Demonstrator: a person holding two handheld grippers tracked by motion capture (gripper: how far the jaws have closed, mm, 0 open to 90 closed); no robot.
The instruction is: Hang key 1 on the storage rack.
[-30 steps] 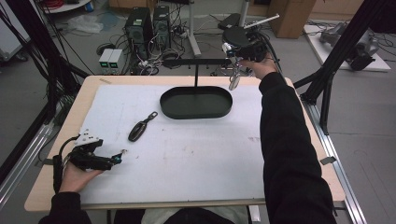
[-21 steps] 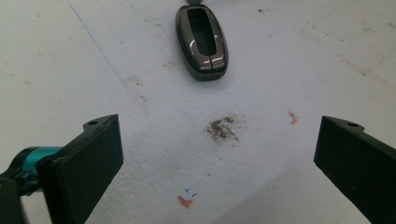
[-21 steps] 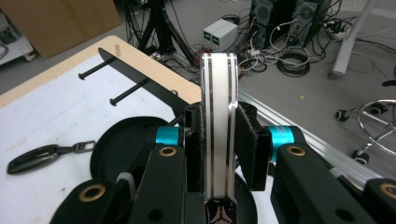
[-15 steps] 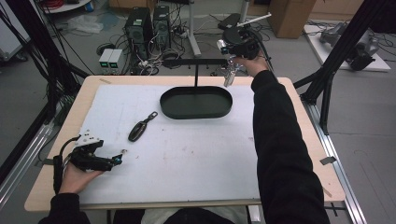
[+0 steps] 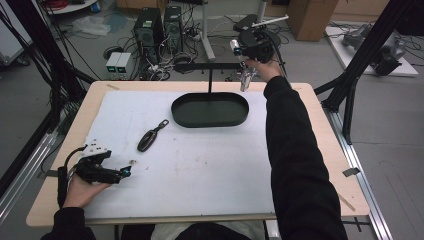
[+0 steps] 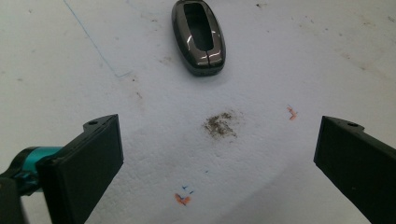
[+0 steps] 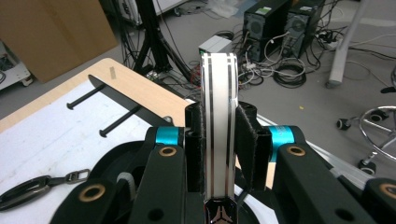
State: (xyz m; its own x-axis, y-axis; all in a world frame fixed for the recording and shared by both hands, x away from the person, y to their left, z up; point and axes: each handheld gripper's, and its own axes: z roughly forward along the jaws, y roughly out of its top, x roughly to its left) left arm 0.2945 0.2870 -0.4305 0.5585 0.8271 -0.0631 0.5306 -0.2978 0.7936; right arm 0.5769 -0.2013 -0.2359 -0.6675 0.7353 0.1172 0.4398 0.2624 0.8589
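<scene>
While the left claw (image 5: 125, 171) rests unmoved at the near left corner of the surface (image 5: 200, 165), jaws wide apart and holding nothing, the right claw (image 5: 245, 75) has risen and drawn farther back since a second ago. It now hangs beyond the far edge, past the black tray (image 5: 210, 110), by the rack (image 5: 212, 66) and its pegs. Jaws clamped on a silver-and-white key fob (image 7: 219, 126), held upright. A second, dark key fob (image 5: 148, 139) lies on the white mat between left claw and tray, same spot as before.

key fob (image 6: 198, 35) top cut off, strap unseen
</scene>
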